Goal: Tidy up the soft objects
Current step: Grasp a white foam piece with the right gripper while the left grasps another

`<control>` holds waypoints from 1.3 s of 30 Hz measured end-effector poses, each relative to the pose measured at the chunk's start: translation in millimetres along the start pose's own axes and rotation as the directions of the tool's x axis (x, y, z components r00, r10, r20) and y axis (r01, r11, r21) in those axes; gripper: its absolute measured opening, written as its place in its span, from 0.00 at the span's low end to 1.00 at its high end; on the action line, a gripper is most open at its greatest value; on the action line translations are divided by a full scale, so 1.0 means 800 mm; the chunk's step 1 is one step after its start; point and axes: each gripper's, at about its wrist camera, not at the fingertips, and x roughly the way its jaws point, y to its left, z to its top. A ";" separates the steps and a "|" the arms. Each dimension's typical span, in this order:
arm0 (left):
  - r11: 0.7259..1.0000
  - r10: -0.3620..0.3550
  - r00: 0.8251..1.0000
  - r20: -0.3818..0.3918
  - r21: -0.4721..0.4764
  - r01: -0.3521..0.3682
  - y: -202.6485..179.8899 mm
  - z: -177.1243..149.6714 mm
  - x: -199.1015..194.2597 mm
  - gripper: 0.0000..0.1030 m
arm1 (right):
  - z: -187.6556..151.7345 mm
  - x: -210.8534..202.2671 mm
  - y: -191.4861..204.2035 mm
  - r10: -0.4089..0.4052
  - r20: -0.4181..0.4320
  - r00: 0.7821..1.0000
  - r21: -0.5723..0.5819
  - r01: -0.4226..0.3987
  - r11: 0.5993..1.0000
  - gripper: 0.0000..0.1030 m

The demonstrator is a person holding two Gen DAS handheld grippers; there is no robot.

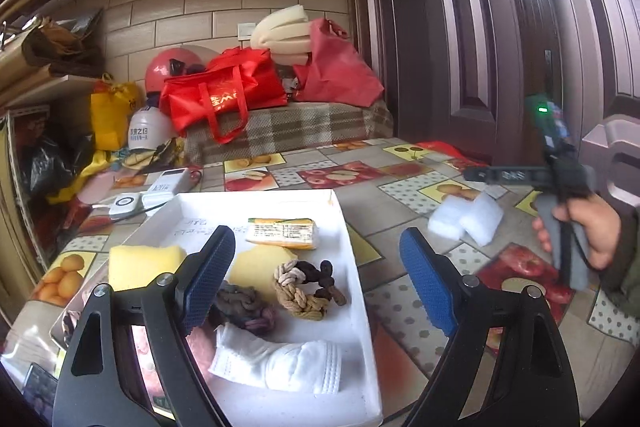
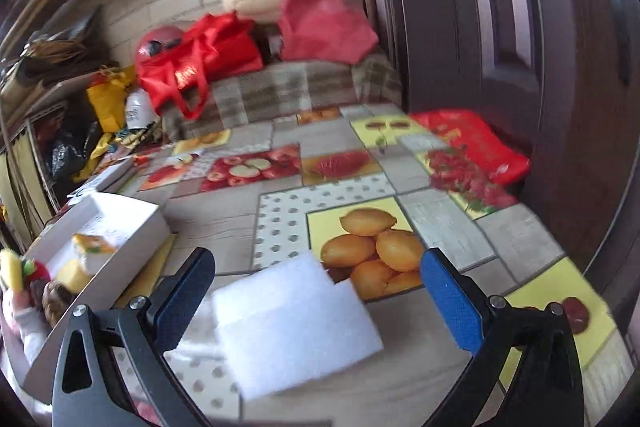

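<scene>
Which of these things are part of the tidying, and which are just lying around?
Job: white tray, yellow sponges, braided ropes, packet, white cloth, white foam pads.

Lying about: red bags, helmets, power bank, yellow bag.

Your left gripper point(image 1: 316, 275) has blue textured pads on black fingers point(image 1: 210, 269); the right gripper point(image 2: 320, 301) matches. White tray point(image 1: 356, 267) holds a yellow sponge point(image 1: 140, 265), a tan-brown-cream braided rope point(image 1: 308, 289), a grey-purple braid point(image 1: 246, 307) and a white mask point(image 1: 280, 363). White foam pads point(image 2: 296, 327) lie on the desk point(image 2: 224, 223), whose cloth shows grey wood-grain, polka dots and fruit panels. Red bags point(image 1: 224, 95) sit on a plaid cover point(image 1: 288, 127).
</scene>
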 end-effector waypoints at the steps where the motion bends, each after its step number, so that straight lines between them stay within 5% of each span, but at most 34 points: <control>1: 1.000 0.002 1.000 -0.002 0.001 -0.002 0.000 0.000 0.001 0.83 | 0.006 0.016 -0.006 -0.005 -0.032 0.999 0.029 0.006 1.000 1.00; 5: 1.000 0.008 1.000 -0.017 -0.023 -0.009 0.004 0.000 0.004 0.83 | 0.017 0.077 -0.024 0.030 -0.186 0.982 0.121 -0.008 0.993 1.00; 9: 0.999 0.008 1.000 -0.026 -0.037 -0.009 0.006 -0.001 0.007 0.83 | 0.009 0.099 -0.025 0.237 -0.242 0.941 0.174 -0.199 0.964 1.00; 14: 1.000 0.014 1.000 -0.026 -0.018 -0.015 0.001 -0.001 0.006 0.83 | -0.014 0.079 0.018 0.519 -0.314 0.795 0.109 -0.513 0.851 1.00; 17: 1.000 0.015 1.000 -0.022 -0.006 -0.015 -0.001 -0.001 0.005 0.83 | -0.037 0.054 0.070 0.568 -0.430 0.702 -0.026 -0.638 0.770 1.00; 20: 1.000 0.005 1.000 -0.026 -0.001 -0.005 -0.006 -0.001 0.007 0.83 | -0.068 0.015 0.122 0.548 -0.526 0.650 -0.191 -0.718 0.669 0.99; 21: 1.000 -0.018 0.999 -0.035 -0.015 0.018 -0.008 0.000 0.009 0.83 | -0.076 0.001 0.134 0.529 -0.529 0.663 -0.246 -0.716 0.653 0.99; 22: 0.999 -0.042 0.998 -0.048 -0.026 0.041 -0.012 -0.001 0.011 0.83 | -0.080 -0.016 0.139 0.513 -0.497 0.700 -0.298 -0.693 0.656 0.99; 24: 0.999 -0.046 0.997 -0.069 -0.001 0.046 -0.025 0.001 0.016 0.83 | -0.074 -0.039 0.126 0.537 -0.392 0.747 -0.299 -0.655 0.694 0.99; 26: 0.998 -0.052 0.995 -0.086 0.029 0.055 -0.039 0.002 0.020 0.83 | -0.064 -0.057 0.093 0.532 -0.274 0.801 -0.210 -0.589 0.780 1.00; 29: 0.996 -0.076 0.990 -0.119 0.031 0.080 -0.055 0.003 0.031 0.83 | -0.071 -0.061 0.062 0.325 -0.249 0.912 -0.143 -0.367 0.919 1.00; 31: 0.996 -0.074 0.988 -0.135 0.047 0.081 -0.064 0.003 0.035 0.83 | -0.082 -0.063 0.055 0.265 -0.256 0.930 -0.113 -0.301 0.947 1.00; 34: 0.995 -0.071 0.990 -0.125 0.061 0.079 -0.069 0.003 0.032 0.83 | -0.083 -0.068 0.070 0.291 -0.234 0.928 -0.055 -0.311 0.949 1.00; 39: 0.995 -0.078 0.988 -0.133 0.044 0.085 -0.064 0.004 0.035 0.83 | -0.091 -0.059 0.090 0.126 -0.279 0.952 -0.191 -0.183 0.964 1.00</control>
